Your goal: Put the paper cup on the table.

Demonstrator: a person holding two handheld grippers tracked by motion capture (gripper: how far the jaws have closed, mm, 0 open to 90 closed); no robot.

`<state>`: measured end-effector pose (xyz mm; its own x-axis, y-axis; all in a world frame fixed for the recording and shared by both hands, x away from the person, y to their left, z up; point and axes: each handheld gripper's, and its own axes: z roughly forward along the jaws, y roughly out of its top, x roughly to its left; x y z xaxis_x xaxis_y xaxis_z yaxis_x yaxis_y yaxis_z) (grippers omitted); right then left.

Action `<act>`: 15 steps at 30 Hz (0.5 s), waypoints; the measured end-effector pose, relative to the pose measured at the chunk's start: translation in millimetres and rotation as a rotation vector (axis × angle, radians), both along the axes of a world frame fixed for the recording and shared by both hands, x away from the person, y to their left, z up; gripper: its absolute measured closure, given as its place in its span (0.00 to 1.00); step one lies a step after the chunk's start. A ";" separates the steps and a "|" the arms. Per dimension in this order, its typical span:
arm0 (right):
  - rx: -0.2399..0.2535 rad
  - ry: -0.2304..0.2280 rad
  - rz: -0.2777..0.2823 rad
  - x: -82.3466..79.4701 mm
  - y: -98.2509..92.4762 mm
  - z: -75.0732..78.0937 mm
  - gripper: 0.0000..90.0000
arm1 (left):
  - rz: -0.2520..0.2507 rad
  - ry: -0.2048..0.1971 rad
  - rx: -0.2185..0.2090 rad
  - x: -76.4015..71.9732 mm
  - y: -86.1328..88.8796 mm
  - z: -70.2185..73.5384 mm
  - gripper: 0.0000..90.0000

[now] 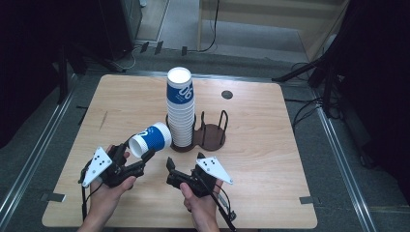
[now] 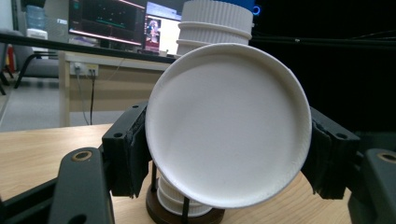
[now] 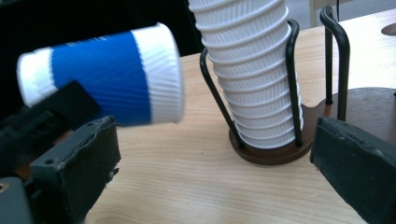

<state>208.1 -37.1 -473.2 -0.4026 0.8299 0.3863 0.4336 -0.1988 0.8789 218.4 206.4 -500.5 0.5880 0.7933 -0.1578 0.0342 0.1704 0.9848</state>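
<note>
A blue and white ribbed paper cup (image 1: 151,139) lies sideways above the table, and my left gripper (image 1: 139,150) is shut on its base end. In the left gripper view the cup's white bottom (image 2: 229,126) faces the camera with a black pad pressing on each side. A tall stack of the same cups (image 1: 180,108) stands in a dark wire holder (image 1: 212,133) at the table's middle. My right gripper (image 1: 183,162) is open and holds nothing, just right of the held cup and in front of the holder. The right gripper view has the cup (image 3: 107,74) at upper left and the stack (image 3: 252,70) ahead.
The holder's right bay (image 3: 369,100) has no cups in it. A round cable hole (image 1: 226,94) sits at the back right of the wooden table (image 1: 270,183). Dark stands and cables flank the table on both sides.
</note>
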 end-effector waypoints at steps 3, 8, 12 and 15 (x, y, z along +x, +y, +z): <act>0.022 0.010 -0.010 -2.9 1.7 4.0 0.02 | 0.002 -0.033 0.008 -1.4 -4.7 -2.9 0.31; 0.107 0.067 -0.037 -3.8 2.1 7.0 0.03 | -0.007 -0.045 0.009 -4.1 -12.3 -3.3 0.31; 0.193 0.134 -0.046 -3.1 2.8 6.5 0.03 | -0.015 -0.048 0.007 -5.2 -15.8 -3.0 0.31; 0.267 0.179 -0.044 -2.0 3.2 7.0 0.03 | -0.022 -0.045 0.011 -6.1 -19.1 -3.6 0.31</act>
<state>206.2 -33.9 -466.3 -0.2742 0.7048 0.6542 0.5623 -0.4344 0.7036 212.3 187.3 -504.2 0.6115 0.7818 -0.1214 -0.0070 0.1588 0.9873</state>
